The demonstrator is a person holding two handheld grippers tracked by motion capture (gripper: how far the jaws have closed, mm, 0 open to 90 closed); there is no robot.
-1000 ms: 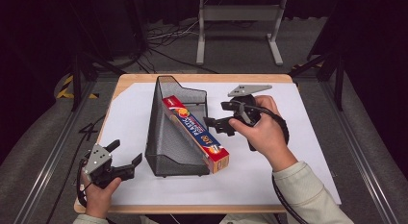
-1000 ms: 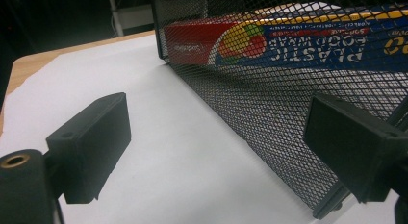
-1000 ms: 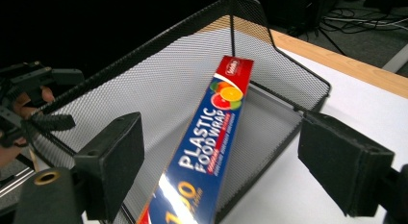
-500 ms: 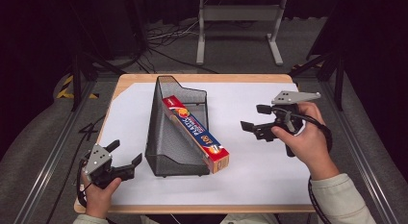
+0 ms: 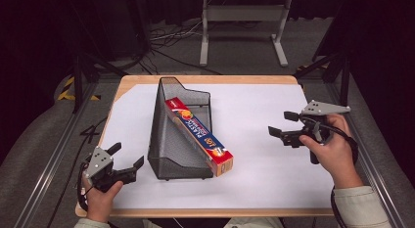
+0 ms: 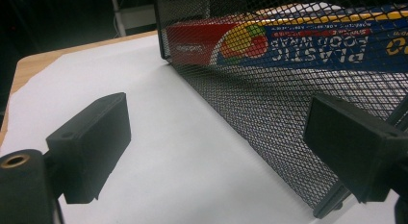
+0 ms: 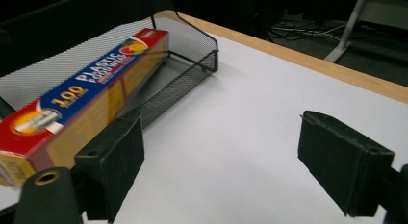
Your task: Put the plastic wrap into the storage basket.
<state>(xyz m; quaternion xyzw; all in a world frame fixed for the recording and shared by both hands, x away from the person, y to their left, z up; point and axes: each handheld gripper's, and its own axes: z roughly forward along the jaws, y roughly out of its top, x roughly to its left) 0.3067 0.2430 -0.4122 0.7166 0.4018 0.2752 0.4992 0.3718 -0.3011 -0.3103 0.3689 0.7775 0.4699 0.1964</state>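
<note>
High view: left gripper [image 5: 128, 160] is sitting at the near-left corner of the table [image 5: 254, 81], jaws spread wide, nothing between them, pointing right toward the mesh tray. Left hand [image 5: 100, 196] is gripping it from below, forearm coming in from the bottom edge. Right gripper [image 5: 283, 124] is hovering over the right side of the white sheet [image 5: 254, 154], jaws also wide and empty, pointing left. Right hand [image 5: 333, 152] is wrapping the handle, wrist angled inward, grey three-cornered plate on top, cable looping around the wrist.

Black wire mesh tray [image 5: 169, 135] is standing mid-table, tall wall on its left, low wall at the far right. Plastic food wrap box [image 5: 198, 135] is lying in it, slanting from the far end down to the near-right, its near end sticking out past the tray's open front and resting at the sheet.

Left gripper view: jaws are apart and empty, sheet [image 6: 159, 152] between them; mesh wall [image 6: 269, 113] is running just beside the right-hand jaw, box [image 6: 298, 46] showing through the mesh.

Right gripper view: jaws are wide and empty over bare sheet [image 7: 231, 152]; box [image 7: 82, 96] and tray [image 7: 185, 72] are sitting beyond the left-hand jaw, well apart from the gripper.
</note>
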